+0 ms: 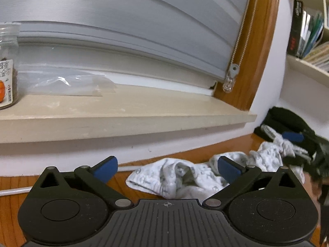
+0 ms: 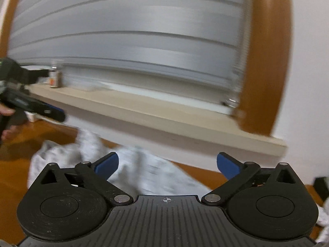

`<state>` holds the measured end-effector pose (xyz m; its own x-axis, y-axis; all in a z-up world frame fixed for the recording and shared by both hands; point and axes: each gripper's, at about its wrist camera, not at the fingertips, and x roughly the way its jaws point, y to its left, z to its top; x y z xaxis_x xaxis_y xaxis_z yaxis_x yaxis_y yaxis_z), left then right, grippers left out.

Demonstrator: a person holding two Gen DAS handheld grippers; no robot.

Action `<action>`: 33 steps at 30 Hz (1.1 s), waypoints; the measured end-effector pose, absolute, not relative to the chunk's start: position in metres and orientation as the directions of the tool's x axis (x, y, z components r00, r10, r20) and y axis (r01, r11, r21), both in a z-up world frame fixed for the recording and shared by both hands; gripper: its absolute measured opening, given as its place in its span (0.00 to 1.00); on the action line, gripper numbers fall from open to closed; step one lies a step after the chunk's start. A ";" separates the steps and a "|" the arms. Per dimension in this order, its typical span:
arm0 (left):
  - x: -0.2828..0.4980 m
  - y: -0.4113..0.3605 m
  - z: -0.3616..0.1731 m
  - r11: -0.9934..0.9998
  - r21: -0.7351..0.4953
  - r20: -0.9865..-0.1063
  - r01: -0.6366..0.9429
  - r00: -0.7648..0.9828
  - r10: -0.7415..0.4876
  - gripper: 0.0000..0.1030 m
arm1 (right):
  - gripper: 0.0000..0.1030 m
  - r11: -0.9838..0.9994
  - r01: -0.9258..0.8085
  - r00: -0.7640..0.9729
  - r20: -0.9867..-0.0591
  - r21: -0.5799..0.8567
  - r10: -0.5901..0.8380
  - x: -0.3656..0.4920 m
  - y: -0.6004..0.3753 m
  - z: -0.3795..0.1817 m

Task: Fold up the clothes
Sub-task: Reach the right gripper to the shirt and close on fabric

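White patterned garment (image 1: 185, 177) lies crumpled on the wooden tabletop (image 1: 12, 205) below the sill, both hand-held grippers, left (image 1: 167, 167) and right (image 2: 167, 164), wide and empty; next, regrasp an edge.

We are in a home: a blind-covered window (image 1: 127, 26) with a beige sill (image 1: 123, 111), a labelled jar (image 1: 7, 65) at left, a bookshelf (image 1: 308, 37) upper right, and a wooden floor (image 1: 12, 203) below.

The garment (image 1: 185, 177) lies on the floor (image 1: 12, 187) below the windowsill (image 1: 123, 111).
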<state>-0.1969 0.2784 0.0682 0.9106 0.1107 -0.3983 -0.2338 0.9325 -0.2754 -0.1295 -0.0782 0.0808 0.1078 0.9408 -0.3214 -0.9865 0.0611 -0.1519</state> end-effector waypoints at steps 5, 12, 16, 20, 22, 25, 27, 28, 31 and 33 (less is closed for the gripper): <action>-0.197 0.278 0.070 0.935 -0.250 -0.392 -0.252 0.909 0.140 1.00 | 1.00 -0.063 -0.991 -0.014 -0.371 -0.119 0.929 -0.179 -0.064 0.065; -0.194 0.286 0.066 0.935 -0.270 -0.411 -0.230 0.906 0.104 1.00 | 1.00 -0.170 -0.975 -0.087 -0.461 -0.142 0.883 -0.223 -0.038 0.048; -0.188 0.283 0.064 0.934 -0.215 -0.452 -0.284 0.877 0.163 1.00 | 1.00 -0.139 -0.975 -0.049 -0.444 -0.173 0.895 -0.235 -0.036 0.047; -0.189 0.284 0.064 0.932 -0.220 -0.440 -0.290 0.882 0.170 1.00 | 1.00 -0.111 -0.963 -0.007 -0.389 -0.247 0.921 -0.243 -0.051 0.054; -0.190 0.285 0.066 0.930 -0.242 -0.431 -0.277 0.889 0.153 1.00 | 1.00 -0.110 -0.962 -0.011 -0.368 -0.251 0.930 -0.244 -0.058 0.056; -0.191 0.285 0.066 0.930 -0.249 -0.432 -0.272 0.890 0.145 1.00 | 0.91 -0.143 -0.950 -0.038 -0.352 -0.276 0.935 -0.251 -0.065 0.058; -0.190 0.285 0.066 0.931 -0.242 -0.436 -0.275 0.887 0.148 1.00 | 0.83 -0.183 -0.940 -0.068 -0.370 -0.287 0.927 -0.260 -0.063 0.056; -0.190 0.285 0.065 0.931 -0.239 -0.441 -0.278 0.885 0.151 1.00 | 0.72 -0.209 -0.936 -0.088 -0.386 -0.283 0.918 -0.264 -0.060 0.054; -0.190 0.287 0.064 0.928 -0.235 -0.456 -0.289 0.876 0.158 1.00 | 0.46 -0.277 -0.927 -0.141 -0.446 -0.255 0.884 -0.273 -0.047 0.045; -0.191 0.290 0.064 0.925 -0.249 -0.452 -0.286 0.879 0.150 1.00 | 0.45 -0.307 -0.920 -0.166 -0.467 -0.245 0.869 -0.281 -0.039 0.038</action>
<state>-0.1911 0.2899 0.0644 0.8791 0.1501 -0.4524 -0.2860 0.9254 -0.2487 -0.2808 -0.0385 0.0377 -0.1661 0.8686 -0.4668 -0.9196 -0.3074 -0.2447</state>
